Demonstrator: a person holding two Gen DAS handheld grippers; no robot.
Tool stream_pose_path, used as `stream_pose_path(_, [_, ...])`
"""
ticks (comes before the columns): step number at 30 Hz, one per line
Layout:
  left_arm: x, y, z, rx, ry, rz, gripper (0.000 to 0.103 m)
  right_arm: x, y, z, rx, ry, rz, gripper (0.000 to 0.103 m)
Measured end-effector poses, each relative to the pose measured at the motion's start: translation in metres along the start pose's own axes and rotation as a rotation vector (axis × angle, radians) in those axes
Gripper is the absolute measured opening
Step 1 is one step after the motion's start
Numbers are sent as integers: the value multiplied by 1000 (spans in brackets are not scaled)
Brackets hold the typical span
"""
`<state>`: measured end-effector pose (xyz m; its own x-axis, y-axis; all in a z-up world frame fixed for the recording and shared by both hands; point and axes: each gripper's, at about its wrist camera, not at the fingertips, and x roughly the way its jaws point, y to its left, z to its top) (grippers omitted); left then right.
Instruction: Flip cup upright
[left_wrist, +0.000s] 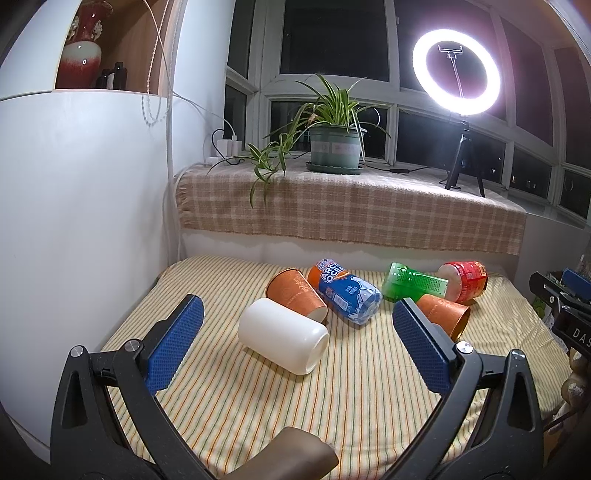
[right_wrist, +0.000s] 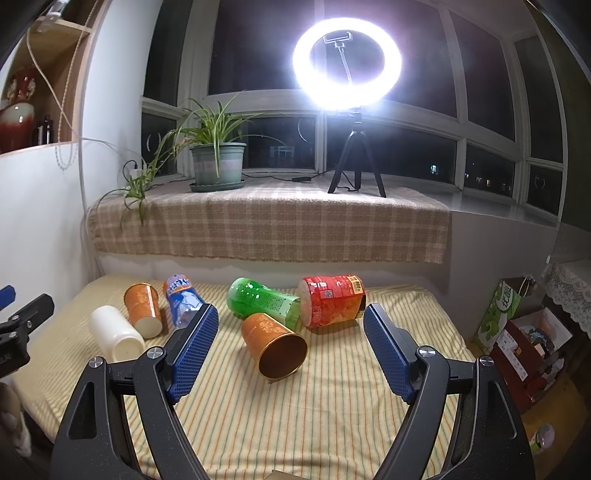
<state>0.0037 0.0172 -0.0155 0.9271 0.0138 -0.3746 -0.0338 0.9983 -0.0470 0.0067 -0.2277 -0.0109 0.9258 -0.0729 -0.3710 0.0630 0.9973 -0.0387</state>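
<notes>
Several cups and bottles lie on their sides on a striped cloth (left_wrist: 258, 406). A white cup (left_wrist: 282, 336) lies between the open fingers of my left gripper (left_wrist: 297, 310), a little beyond the tips; it also shows in the right wrist view (right_wrist: 116, 332). An orange paper cup (right_wrist: 275, 347) lies mouth toward me between the open fingers of my right gripper (right_wrist: 290, 314); it shows partly hidden in the left wrist view (left_wrist: 445, 314). A second orange cup (left_wrist: 295, 295) lies behind the white one. Both grippers are empty.
A blue-label bottle (left_wrist: 347, 291), a green bottle (left_wrist: 410, 282) and a red-label container (left_wrist: 467, 282) lie at the back. A checked-cloth sill (left_wrist: 351, 210) holds a potted plant (left_wrist: 334, 142) and a ring light (left_wrist: 456, 72). Boxes and bags (right_wrist: 524, 332) stand to the right.
</notes>
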Motion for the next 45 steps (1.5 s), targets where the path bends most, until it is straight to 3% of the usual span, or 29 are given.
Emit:
stream_pose_path(26, [16, 21, 5, -24, 42, 49, 103, 32, 29, 6, -55, 27, 52, 81])
stream_pose_path(38, [15, 45, -2, -46, 77, 87, 103, 79, 59, 15, -94, 112, 234, 81])
stream_pose_path(45, [12, 63, -9, -74, 100, 112, 103, 123, 91, 20, -134, 249, 400, 81])
